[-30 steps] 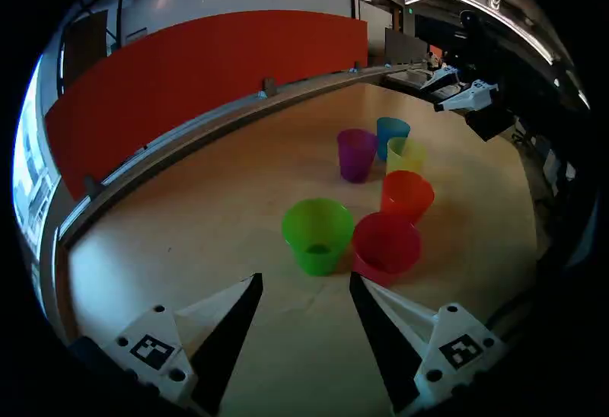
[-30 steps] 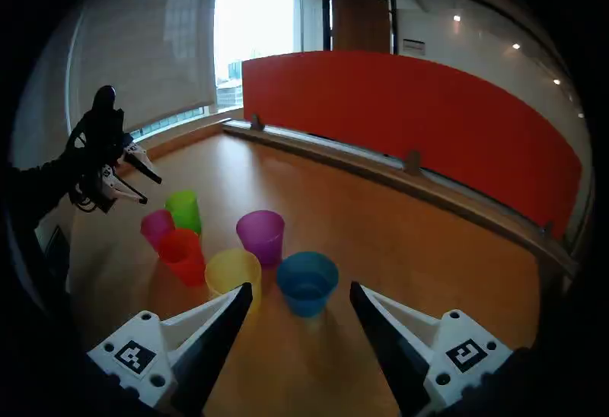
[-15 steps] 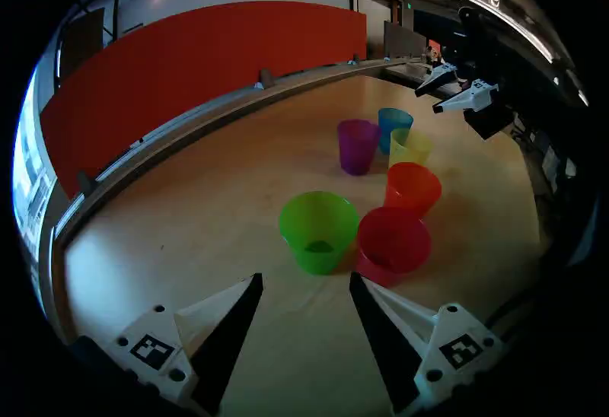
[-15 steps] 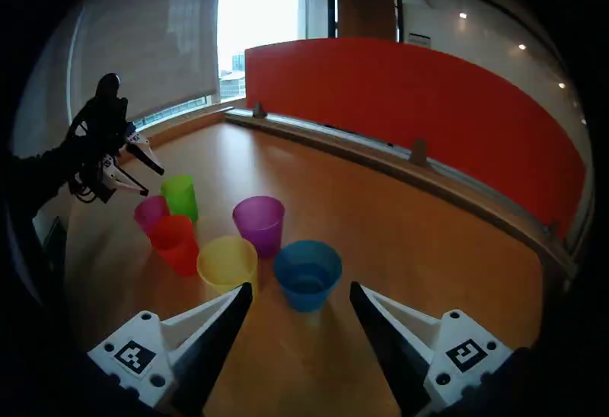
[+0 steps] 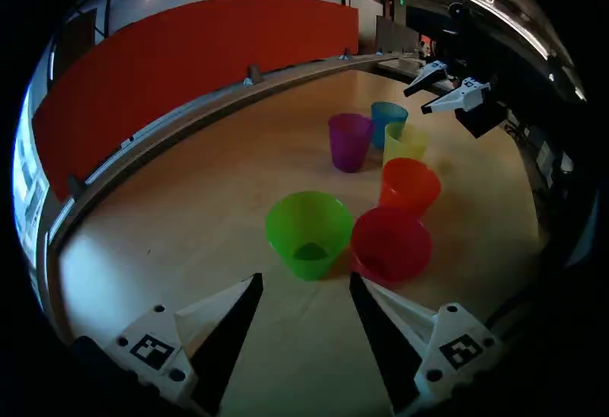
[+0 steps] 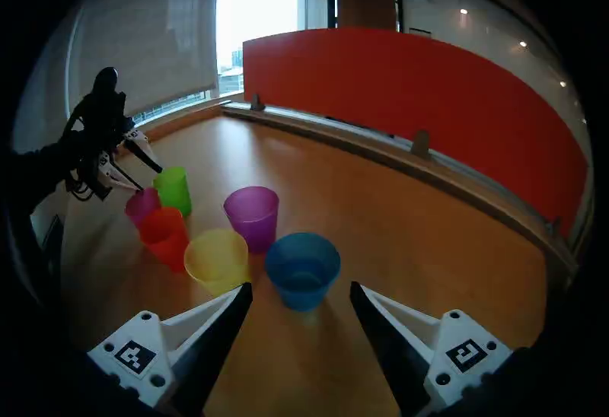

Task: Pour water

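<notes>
Both of your grippers have edged nearer the cups over the last second. In the left gripper view the green cup (image 5: 308, 233) now looms larger and sits lower toward your fingers. In the right gripper view the blue cup (image 6: 303, 268) has likewise drawn in closer.

Your left gripper (image 5: 304, 276) has its fingers spread wide with nothing between them. It is aimed at the green cup, which stands just ahead of the tips without touching them. A darker patch lies at the bottom of that cup; you cannot tell from here whether it is water. The red cup (image 5: 390, 243) stands right beside the green one on its right, their rims touching or nearly so. Behind it stands the orange cup (image 5: 409, 185), then the yellow cup (image 5: 405, 141). The purple cup (image 5: 349, 141) is to the yellow cup's left, and the blue cup is farthest back.

Your right gripper (image 6: 301, 286) is also wide apart and holding nothing, with the blue cup just beyond the gap between its tips. The blue cup's bottom looks darker, possibly liquid.

All six cups stand upright on the wooden tabletop (image 5: 190, 211). A red partition (image 5: 190, 52) runs along the tabletop's far edge.
</notes>
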### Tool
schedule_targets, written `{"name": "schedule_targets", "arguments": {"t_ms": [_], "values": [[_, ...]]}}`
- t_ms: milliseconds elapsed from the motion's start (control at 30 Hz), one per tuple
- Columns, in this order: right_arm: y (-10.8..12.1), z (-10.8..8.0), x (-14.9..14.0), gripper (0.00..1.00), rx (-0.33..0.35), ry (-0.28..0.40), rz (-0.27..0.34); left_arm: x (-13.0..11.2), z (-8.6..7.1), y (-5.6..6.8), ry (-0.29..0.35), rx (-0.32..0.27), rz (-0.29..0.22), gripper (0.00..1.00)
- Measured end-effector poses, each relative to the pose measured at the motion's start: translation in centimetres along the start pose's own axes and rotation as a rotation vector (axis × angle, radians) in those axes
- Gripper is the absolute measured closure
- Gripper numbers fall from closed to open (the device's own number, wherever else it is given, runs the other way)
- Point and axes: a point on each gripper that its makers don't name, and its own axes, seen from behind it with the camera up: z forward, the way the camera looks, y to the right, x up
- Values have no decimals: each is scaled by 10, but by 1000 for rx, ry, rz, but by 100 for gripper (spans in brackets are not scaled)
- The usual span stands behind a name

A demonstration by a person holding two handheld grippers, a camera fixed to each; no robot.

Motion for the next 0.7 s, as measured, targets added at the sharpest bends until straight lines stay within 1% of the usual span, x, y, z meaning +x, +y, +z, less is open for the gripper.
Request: {"name": "schedule_targets", "arguments": {"t_ms": [67,167,467,700], "values": [[1,2,-2,0,-1,-4,-3,-1,3,2,-4,-4,3,16],[2,4,-4,0,0,-8,-6,0,7,1,-3,1,9,16],[4,10,-10,0,2,-22,-8,4,15,2,4,-13,2,16],[6,16,-14,0,5,-30,-10,8,23,7,6,-28,9,16]]}}
